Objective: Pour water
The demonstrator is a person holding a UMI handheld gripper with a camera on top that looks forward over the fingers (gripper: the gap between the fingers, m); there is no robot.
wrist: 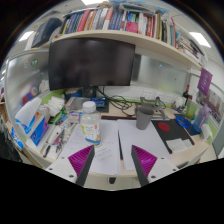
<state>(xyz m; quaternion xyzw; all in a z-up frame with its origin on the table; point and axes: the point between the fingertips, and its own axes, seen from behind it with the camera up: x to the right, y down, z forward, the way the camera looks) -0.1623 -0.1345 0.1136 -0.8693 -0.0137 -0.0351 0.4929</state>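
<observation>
I hold my gripper high over the near edge of the desk, tilted down a little, its fingers spread apart with nothing between them. The water bottle stands upright on the desk beyond my left finger, well ahead, near the monitor. A grey cup sits to its right, apart from it. To do this well, I judge I should move forward and left, drop level with the bottle's middle, and centre it between the pads before closing, keeping clear of the clutter at the left.
</observation>
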